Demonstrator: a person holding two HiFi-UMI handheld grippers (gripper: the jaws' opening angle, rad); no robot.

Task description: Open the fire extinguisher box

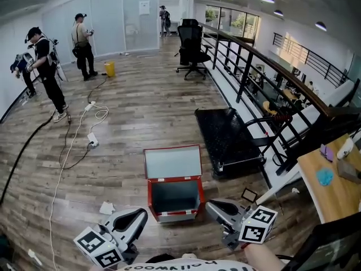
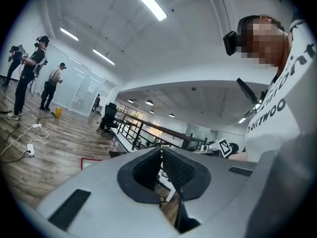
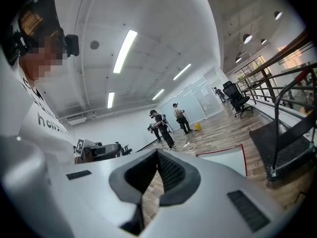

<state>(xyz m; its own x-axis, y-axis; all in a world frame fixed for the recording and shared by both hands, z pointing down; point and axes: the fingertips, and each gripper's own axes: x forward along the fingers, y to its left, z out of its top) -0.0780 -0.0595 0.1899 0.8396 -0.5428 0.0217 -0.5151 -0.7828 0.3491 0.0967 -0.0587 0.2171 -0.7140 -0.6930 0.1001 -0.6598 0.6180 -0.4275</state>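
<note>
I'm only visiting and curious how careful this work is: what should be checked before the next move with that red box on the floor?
1. Lid of the fire extinguisher box raised: ok, it stands open.
2. Left gripper empty: ok, jaws together on nothing.
3. Right gripper empty: ok, jaws together on nothing.
4. Grippers clear of the box: ok, neither touches it.
5. What is inside the box: cannot tell, the interior is dark.

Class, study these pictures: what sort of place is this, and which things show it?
Probably an upper floor of an open office: a black office chair on wood flooring, glass partition walls, and a black railing overlooking a lower level.
</note>
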